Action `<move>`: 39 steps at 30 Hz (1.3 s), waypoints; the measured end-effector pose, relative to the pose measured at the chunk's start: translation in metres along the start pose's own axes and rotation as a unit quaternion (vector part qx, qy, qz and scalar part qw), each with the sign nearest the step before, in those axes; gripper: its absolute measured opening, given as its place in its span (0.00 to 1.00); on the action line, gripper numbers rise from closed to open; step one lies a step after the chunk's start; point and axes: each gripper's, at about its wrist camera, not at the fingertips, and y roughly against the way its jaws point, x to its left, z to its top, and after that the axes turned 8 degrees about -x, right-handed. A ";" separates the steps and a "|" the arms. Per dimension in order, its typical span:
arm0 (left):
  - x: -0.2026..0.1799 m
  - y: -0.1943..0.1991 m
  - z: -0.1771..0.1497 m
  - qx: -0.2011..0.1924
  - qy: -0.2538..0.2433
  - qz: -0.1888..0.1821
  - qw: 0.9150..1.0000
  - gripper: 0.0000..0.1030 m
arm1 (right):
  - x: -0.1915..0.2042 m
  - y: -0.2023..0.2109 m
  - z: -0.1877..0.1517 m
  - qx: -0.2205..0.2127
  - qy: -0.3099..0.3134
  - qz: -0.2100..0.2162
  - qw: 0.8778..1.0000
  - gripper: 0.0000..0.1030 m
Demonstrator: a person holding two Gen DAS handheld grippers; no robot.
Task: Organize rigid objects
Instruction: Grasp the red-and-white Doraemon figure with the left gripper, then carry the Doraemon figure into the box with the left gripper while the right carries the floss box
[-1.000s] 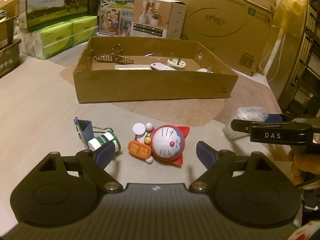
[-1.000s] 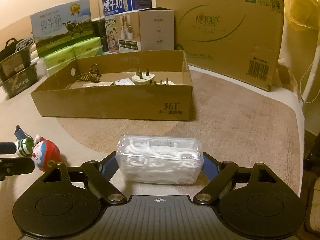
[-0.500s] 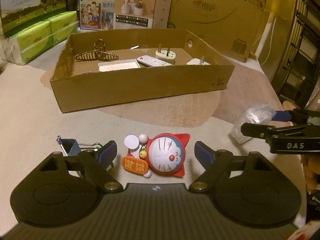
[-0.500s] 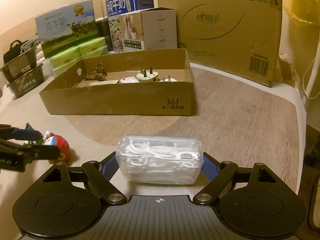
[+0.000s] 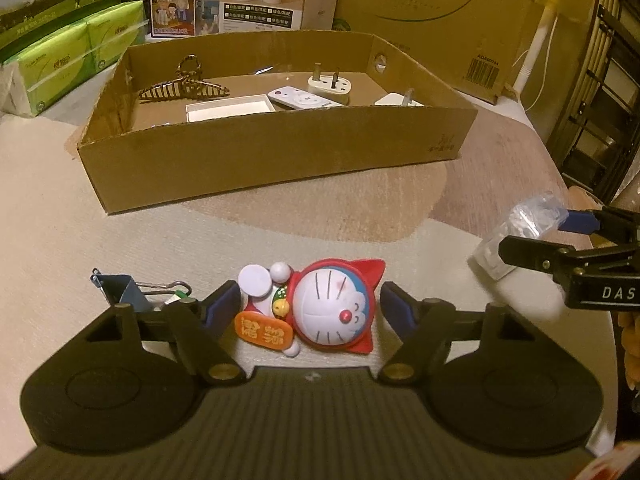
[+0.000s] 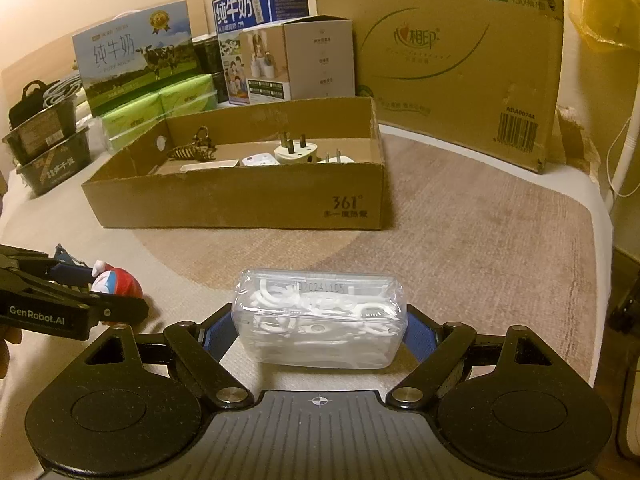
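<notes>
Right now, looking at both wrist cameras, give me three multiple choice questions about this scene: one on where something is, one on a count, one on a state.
1. Where does the cat figurine lie?
A. Inside the cardboard tray
B. On the surface between the left gripper's fingers
C. On top of the clear box

2. How many prongs stick up from the round white plug adapter in the cardboard tray?
A. One
B. Three
C. Five

3. What state is the right gripper in?
A. Shut on the clear box of white picks
B. Open with nothing between its fingers
C. Shut on the binder clip

Answers: 1 B, the left gripper has a finger on each side of the figurine. 2 B, three prongs show in the right wrist view. 3 A, both pads press the sides of the clear box.
</notes>
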 end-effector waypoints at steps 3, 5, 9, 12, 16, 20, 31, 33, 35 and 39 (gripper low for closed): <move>0.001 0.002 -0.001 -0.001 0.003 0.001 1.000 0.67 | 0.000 0.000 0.000 0.000 0.000 0.001 1.000 0.82; 0.001 0.003 -0.001 -0.001 0.005 0.002 1.000 0.67 | 0.001 0.001 -0.001 0.001 0.000 0.003 1.000 0.82; -0.003 0.006 -0.004 -0.004 0.009 0.010 1.000 0.67 | 0.002 0.002 -0.002 0.001 0.004 0.005 1.000 0.82; -0.008 0.008 -0.006 -0.006 0.017 0.018 1.000 0.66 | 0.003 0.002 -0.002 0.001 0.005 0.006 1.000 0.82; -0.014 0.012 -0.010 -0.008 0.033 0.028 0.999 0.66 | 0.003 0.004 -0.002 0.000 0.004 0.006 1.000 0.82; -0.020 0.018 -0.016 -0.011 0.050 0.040 0.998 0.66 | 0.004 0.007 -0.001 -0.001 0.003 0.010 1.000 0.82; -0.030 0.039 -0.028 -0.015 0.072 0.058 0.996 0.64 | 0.011 0.019 0.003 -0.006 0.006 0.028 1.000 0.82; -0.031 0.042 -0.029 -0.017 0.072 0.060 0.995 0.64 | 0.012 0.021 0.003 -0.007 0.008 0.031 0.999 0.82; -0.032 0.047 -0.028 -0.021 0.072 0.061 0.995 0.64 | 0.013 0.024 0.004 -0.009 0.008 0.033 0.999 0.82; -0.034 0.058 -0.027 -0.032 0.071 0.064 0.995 0.64 | 0.014 0.029 0.005 -0.012 0.012 0.035 0.999 0.82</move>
